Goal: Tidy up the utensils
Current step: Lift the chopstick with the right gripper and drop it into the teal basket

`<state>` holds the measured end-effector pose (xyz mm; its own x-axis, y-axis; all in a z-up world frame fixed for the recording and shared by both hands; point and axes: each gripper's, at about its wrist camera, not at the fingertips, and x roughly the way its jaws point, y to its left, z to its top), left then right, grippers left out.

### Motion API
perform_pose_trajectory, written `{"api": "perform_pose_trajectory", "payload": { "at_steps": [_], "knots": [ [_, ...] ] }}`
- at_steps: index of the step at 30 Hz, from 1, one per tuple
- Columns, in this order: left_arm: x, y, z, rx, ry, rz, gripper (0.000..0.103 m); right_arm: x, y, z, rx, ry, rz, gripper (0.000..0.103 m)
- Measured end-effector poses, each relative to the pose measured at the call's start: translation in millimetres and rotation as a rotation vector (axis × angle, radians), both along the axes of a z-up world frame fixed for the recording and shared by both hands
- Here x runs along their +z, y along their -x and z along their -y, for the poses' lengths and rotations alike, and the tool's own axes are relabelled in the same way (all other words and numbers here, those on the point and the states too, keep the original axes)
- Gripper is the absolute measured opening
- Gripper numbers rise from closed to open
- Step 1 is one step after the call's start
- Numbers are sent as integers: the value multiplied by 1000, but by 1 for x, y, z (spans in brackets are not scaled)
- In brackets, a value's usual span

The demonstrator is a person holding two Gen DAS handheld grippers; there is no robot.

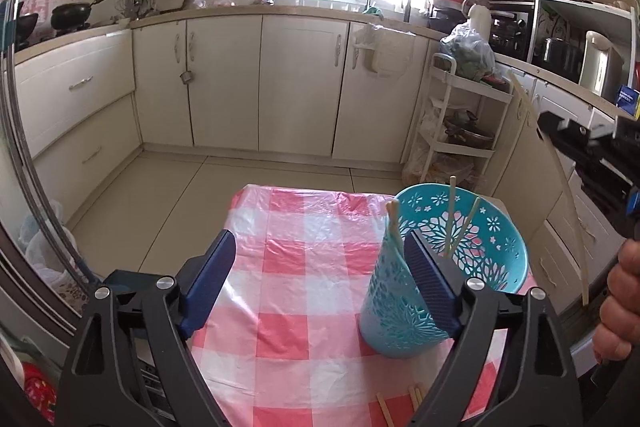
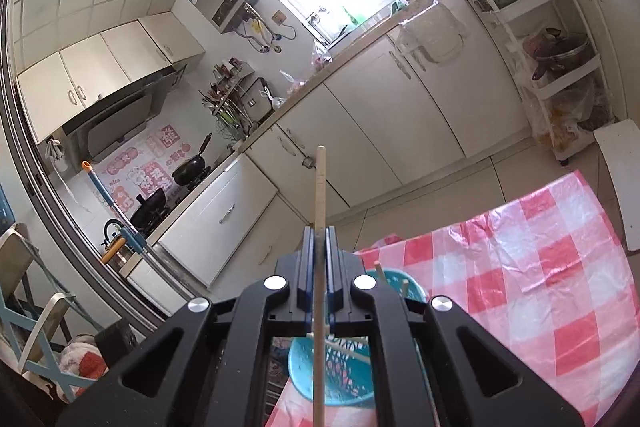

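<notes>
The step in hand looks like loading chopsticks into the holder, one at a time. The tall turquoise plastic utensil basket with flower-shaped cut-outs (image 1: 404,291) stands near the right edge of the table under its pink-and-white checked plastic cloth (image 1: 304,267), and several pale wooden chopsticks (image 1: 452,215) already lean inside it. The left gripper (image 1: 320,263) has its jaws spread wide with nothing between them; its right finger sits just in front of the basket's wall, whether touching it I cannot tell. The right gripper (image 2: 320,247) is clamped narrowly on one long pale wooden chopstick (image 2: 320,187), which runs straight out past its fingertips and back under the body, held above the basket (image 2: 340,379) that shows below it. A few more chopsticks (image 1: 400,403) lie on the cloth at the near edge, so the job seems partly done. Next, the right gripper would need to tip the stick upright, line its lower end over the basket's mouth and release; the left could steady the light basket against toppling.
</notes>
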<state>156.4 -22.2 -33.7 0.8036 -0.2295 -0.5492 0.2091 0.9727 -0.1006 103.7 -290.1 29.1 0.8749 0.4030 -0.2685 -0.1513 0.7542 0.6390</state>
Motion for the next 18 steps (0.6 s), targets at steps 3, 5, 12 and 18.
{"api": "perform_pose_trajectory", "payload": {
  "at_steps": [3,5,12,18],
  "knots": [
    [-2,-4,-3,25,4,-11,86,4,-17,-13,-33,63,23,6],
    [-2,-6,-4,28,4,-16,88,3,-26,-20,-59,112,35,6],
    [-3,-7,-1,23,-7,-32,91,-23,-43,-36,-147,242,-1,6],
    [-3,-7,1,16,2,-43,92,-24,-30,-51,-160,362,28,6]
  ]
}}
